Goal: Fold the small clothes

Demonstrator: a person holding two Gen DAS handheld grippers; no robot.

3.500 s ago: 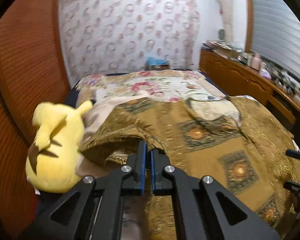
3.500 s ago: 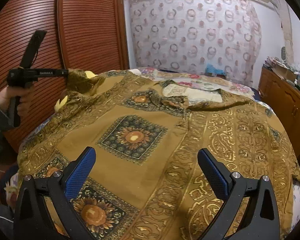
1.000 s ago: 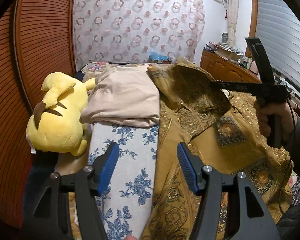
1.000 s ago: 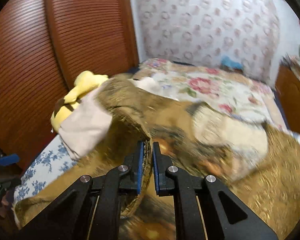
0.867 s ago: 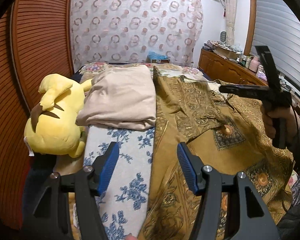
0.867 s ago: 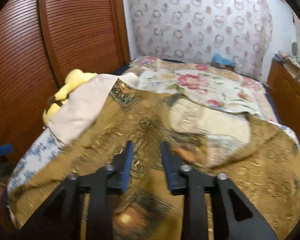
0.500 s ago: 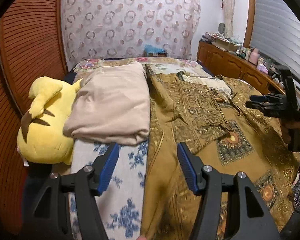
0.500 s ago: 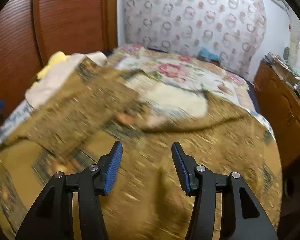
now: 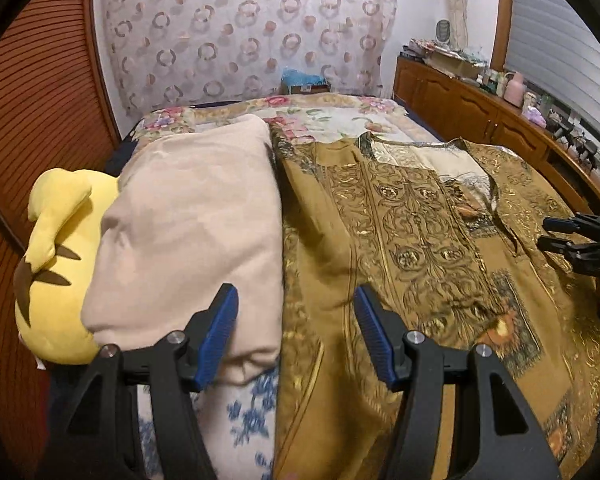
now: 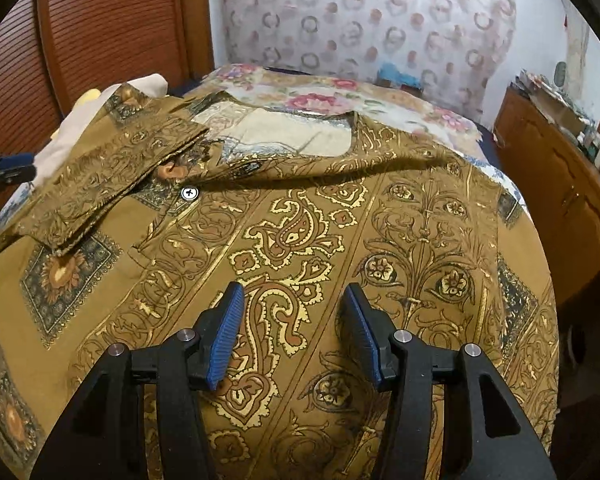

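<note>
the gold patterned shirt [image 10: 340, 216] lies spread on the bed [image 10: 300, 92], one sleeve [image 10: 112, 176] folded inward. the right tongs [image 10: 290, 332], jaws just opened, and left tongs [image 9: 296, 336] hang empty; a careless next pull could undo that loose fold.

A bedroom: a white curtain printed with pink rings [image 9: 244, 36] hangs at twelve o'clock, ribbed reddish-brown wooden wardrobe doors [image 10: 112, 28] at ten, a cluttered low wooden cabinet [image 9: 472, 108] beneath a grey slatted blind [image 9: 556, 36] at two.

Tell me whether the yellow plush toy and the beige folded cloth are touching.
Touching. The left wrist view shows the beige folded cloth lying against and partly over the yellow plush toy, with no gap between them.
</note>
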